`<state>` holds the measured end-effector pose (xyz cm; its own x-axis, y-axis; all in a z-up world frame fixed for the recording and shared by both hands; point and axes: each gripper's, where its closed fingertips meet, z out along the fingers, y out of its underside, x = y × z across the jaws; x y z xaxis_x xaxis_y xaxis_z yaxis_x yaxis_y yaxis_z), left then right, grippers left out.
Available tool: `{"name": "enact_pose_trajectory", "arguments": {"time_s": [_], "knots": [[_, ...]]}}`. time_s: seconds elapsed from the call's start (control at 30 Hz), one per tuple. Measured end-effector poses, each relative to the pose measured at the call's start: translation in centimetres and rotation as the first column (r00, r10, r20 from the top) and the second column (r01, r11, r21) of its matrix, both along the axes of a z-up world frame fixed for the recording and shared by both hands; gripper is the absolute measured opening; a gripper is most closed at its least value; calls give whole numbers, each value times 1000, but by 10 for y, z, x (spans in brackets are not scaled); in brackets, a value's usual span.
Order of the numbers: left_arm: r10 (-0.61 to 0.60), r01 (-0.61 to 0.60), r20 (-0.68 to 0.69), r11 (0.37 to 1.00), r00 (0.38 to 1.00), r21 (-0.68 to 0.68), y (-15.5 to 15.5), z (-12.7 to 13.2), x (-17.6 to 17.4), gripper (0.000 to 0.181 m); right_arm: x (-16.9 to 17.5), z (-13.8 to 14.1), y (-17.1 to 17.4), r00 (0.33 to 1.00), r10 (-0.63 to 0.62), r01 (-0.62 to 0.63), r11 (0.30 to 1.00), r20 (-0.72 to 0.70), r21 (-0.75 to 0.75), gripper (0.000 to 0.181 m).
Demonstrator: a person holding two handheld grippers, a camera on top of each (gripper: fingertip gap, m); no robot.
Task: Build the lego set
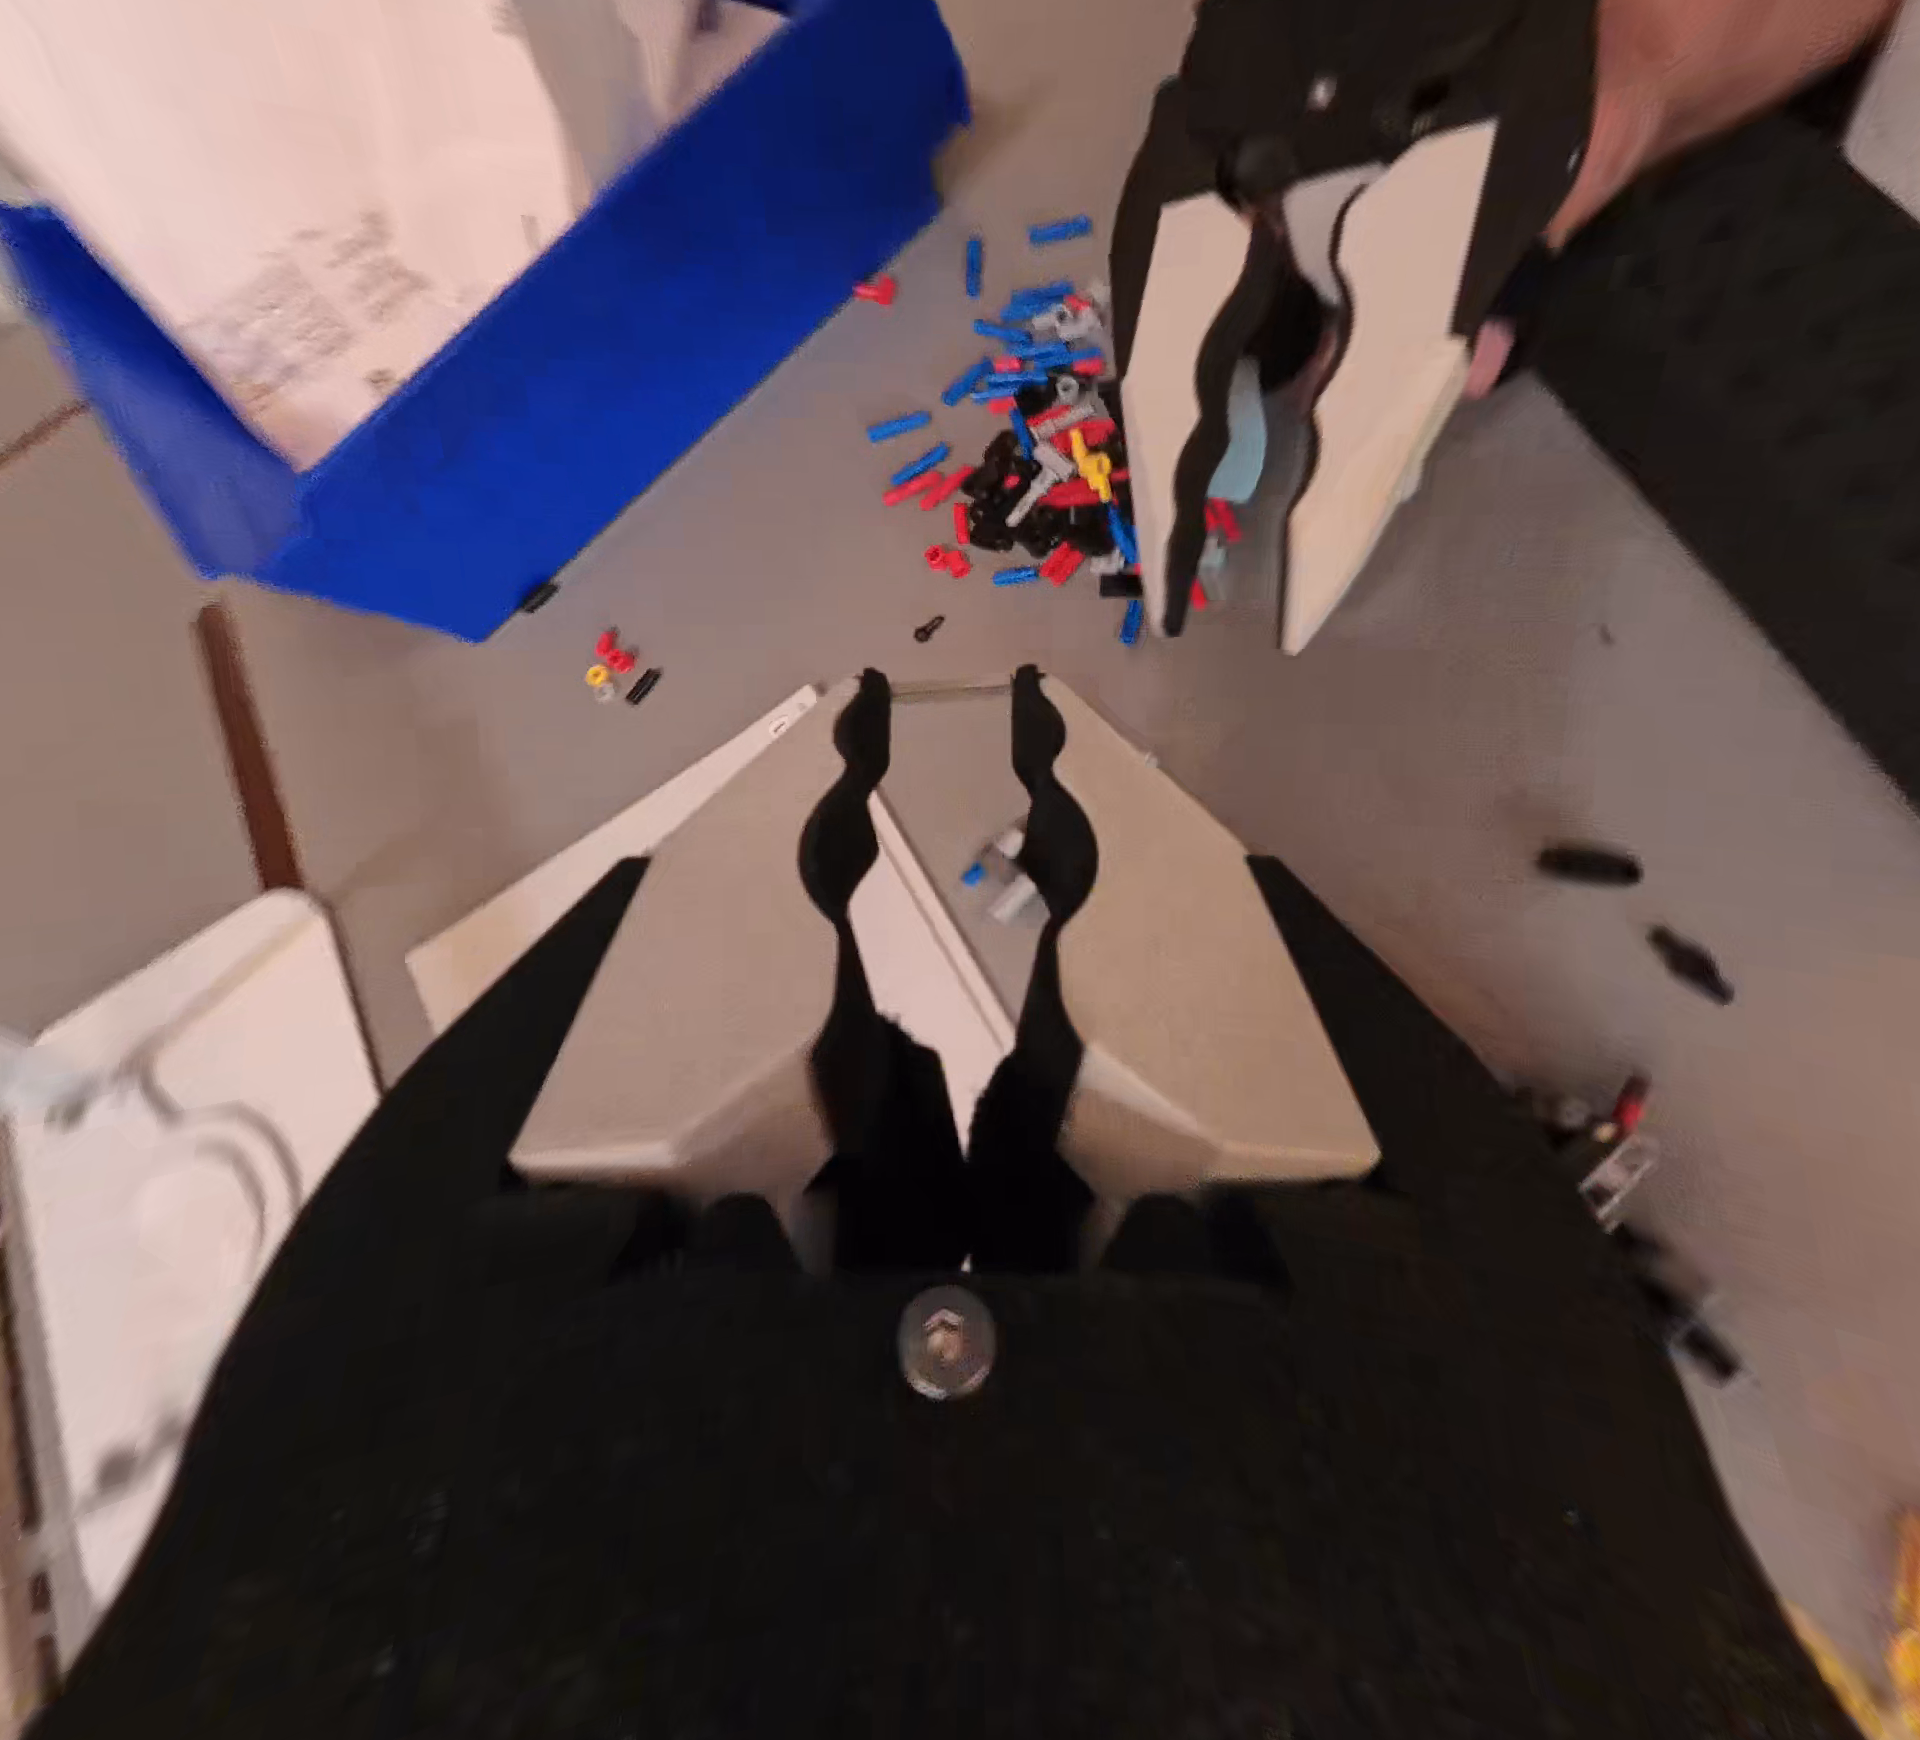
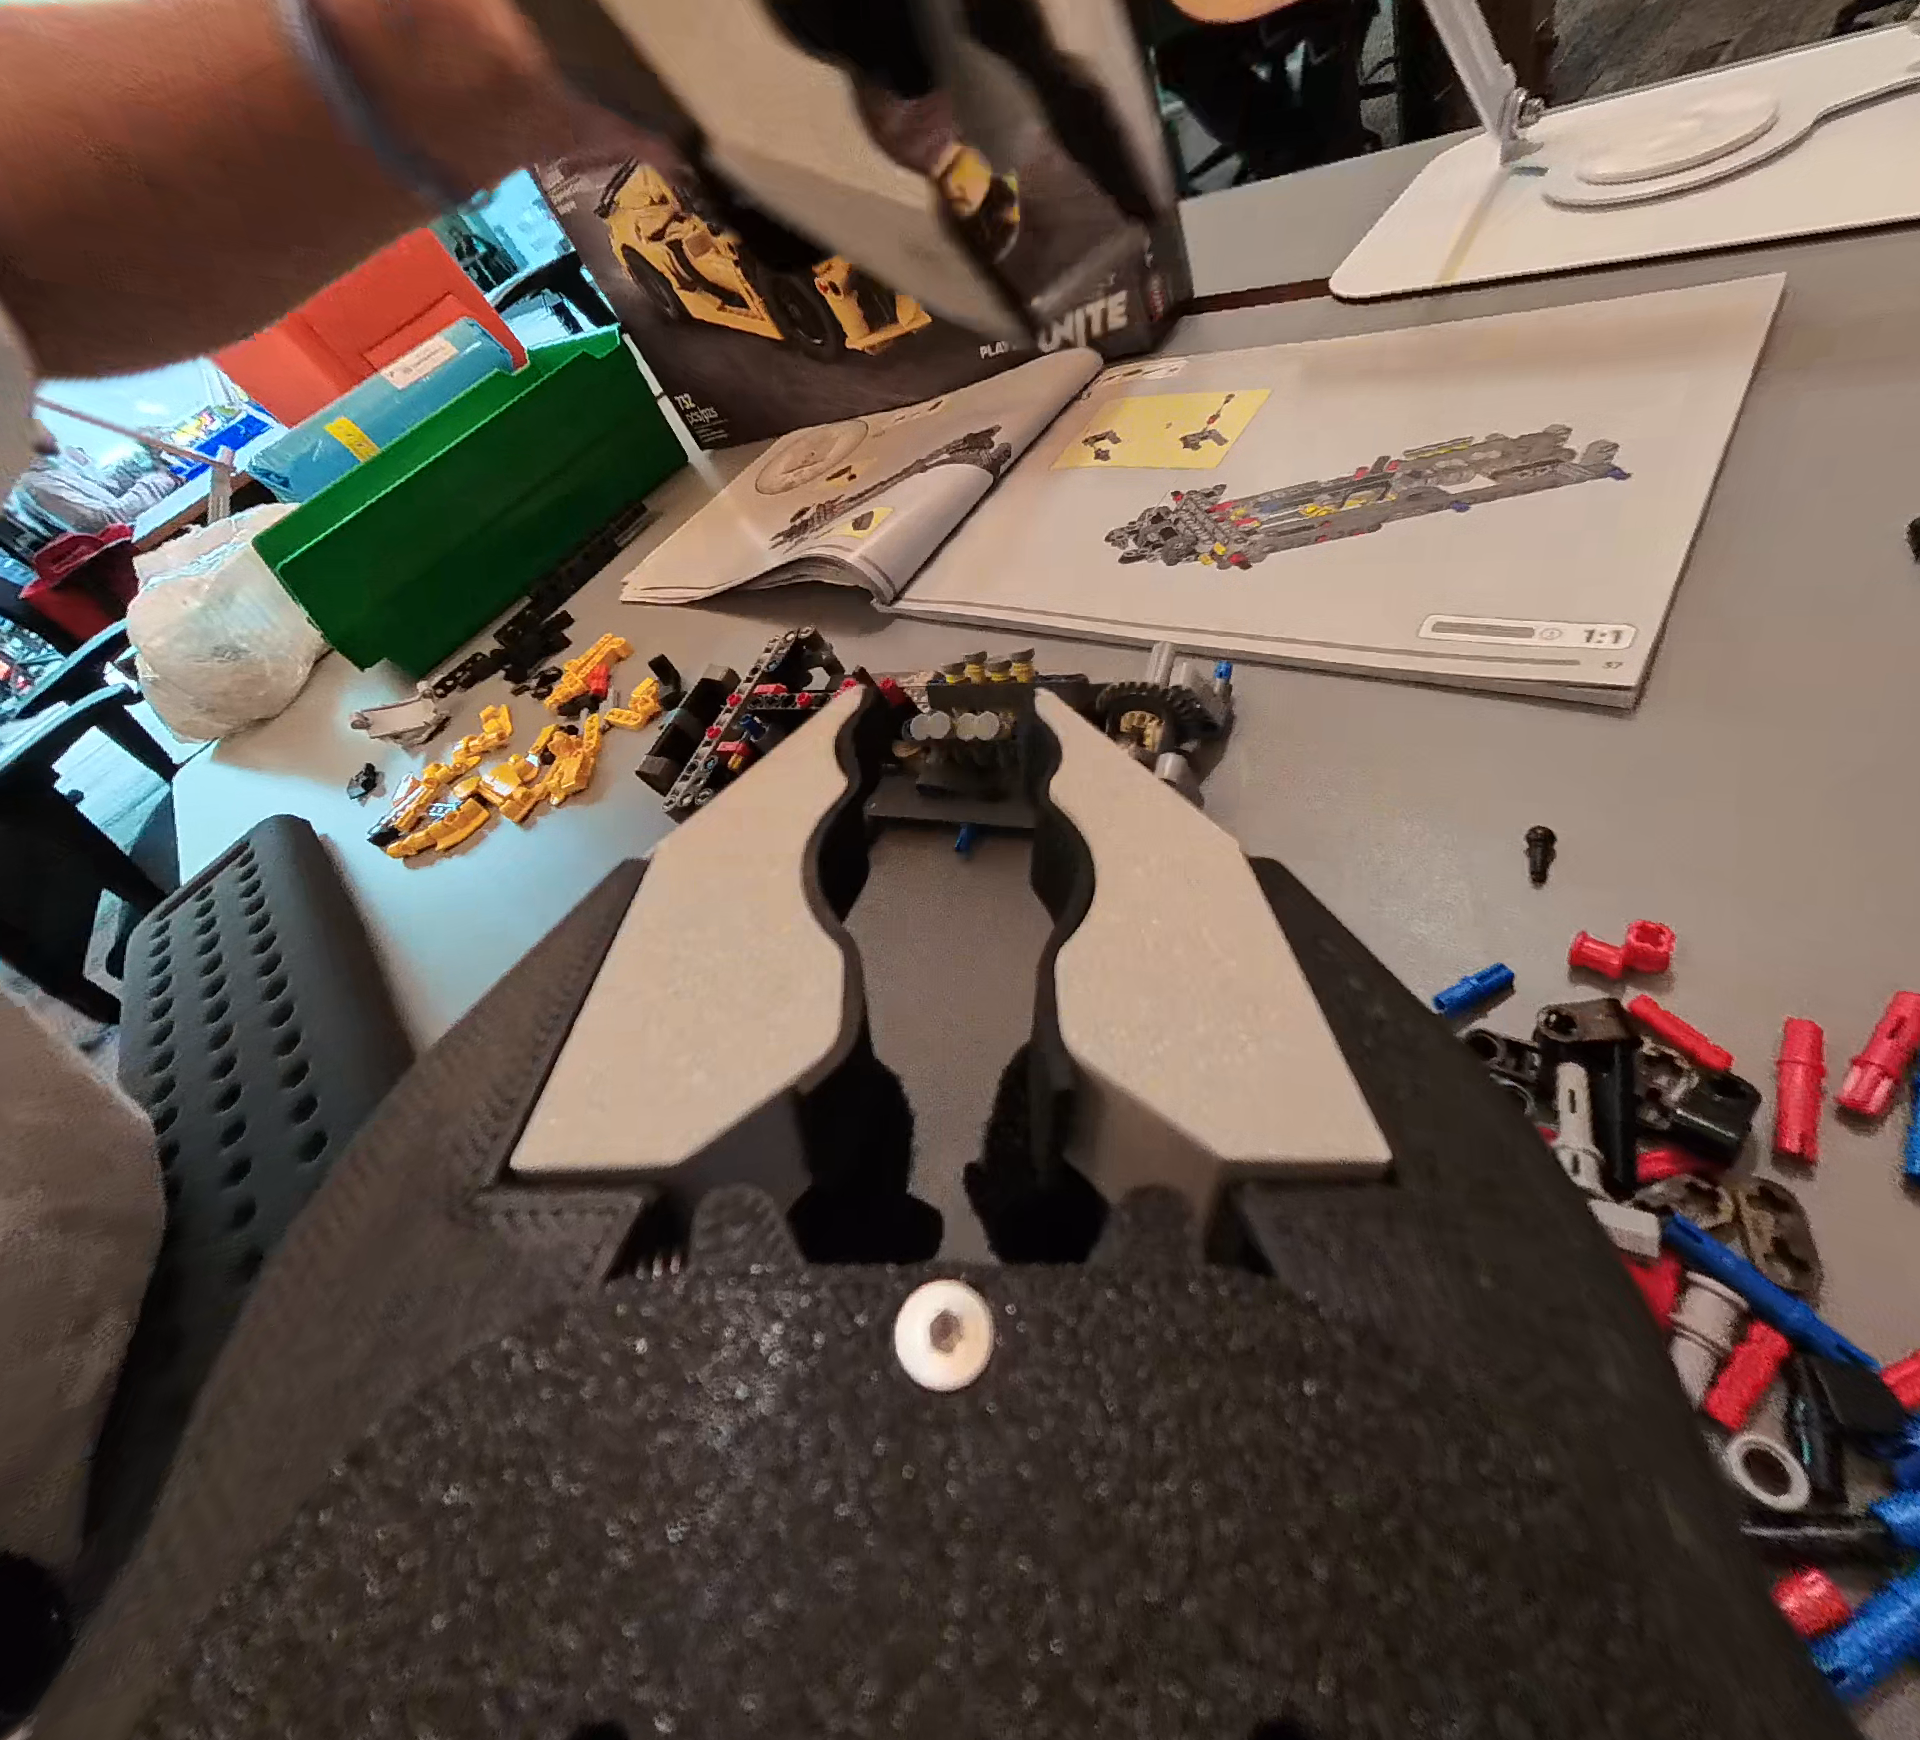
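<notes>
My left gripper [image 1: 948, 682] is open with nothing between its fingers, held above the grey table [image 1: 1403, 755]. A small grey and blue piece [image 1: 1003, 875] lies below it. My right gripper [image 2: 951, 703] is open and empty, low over the table, its tips just short of the partly built dark chassis [image 2: 966, 734] with a gear at its right end. In the left wrist view the right gripper [image 1: 1236, 636] points down beside a pile of blue, red and black pins [image 1: 1029, 464]. In the right wrist view the left gripper [image 2: 1101, 277] hangs blurred above the chassis.
The open instruction booklet [image 2: 1299, 495] and the set's box [image 2: 810, 319] lie behind the chassis. Yellow pieces [image 2: 499, 765] and a green bin [image 2: 468, 506] are to the left, loose pins [image 2: 1714, 1171] to the right. There is also a blue bin [image 1: 582, 402], a white stand base [image 2: 1662, 184] and a black chair [image 2: 249, 963]. My right fingertips sit around 7 centimeters from my left ones.
</notes>
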<state>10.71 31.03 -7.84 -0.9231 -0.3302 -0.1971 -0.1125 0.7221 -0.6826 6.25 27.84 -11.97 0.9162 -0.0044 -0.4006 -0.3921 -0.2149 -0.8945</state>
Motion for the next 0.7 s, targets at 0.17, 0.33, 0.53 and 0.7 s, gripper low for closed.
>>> {"name": "enact_pose_trajectory", "arguments": {"time_s": [0.17,0.33,0.53,0.7], "knots": [[360,-358,40,933,932,-46,10,-6,-65,21,-8,-6,4,997,20,-16,999,75,-45,24],[681,-683,-65,731,729,-2,18,-52,-150,22,-9,-8,2,992,11,-4,998,123,-62,24],[785,-783,-71,619,615,60,5,-110,-207,22,-16,-16,6,984,42,-23,994,172,-110,24],[780,-788,-141,616,610,3,-4,-127,-206,22,-17,-19,7,979,45,-20,992,200,-127,24]]}}
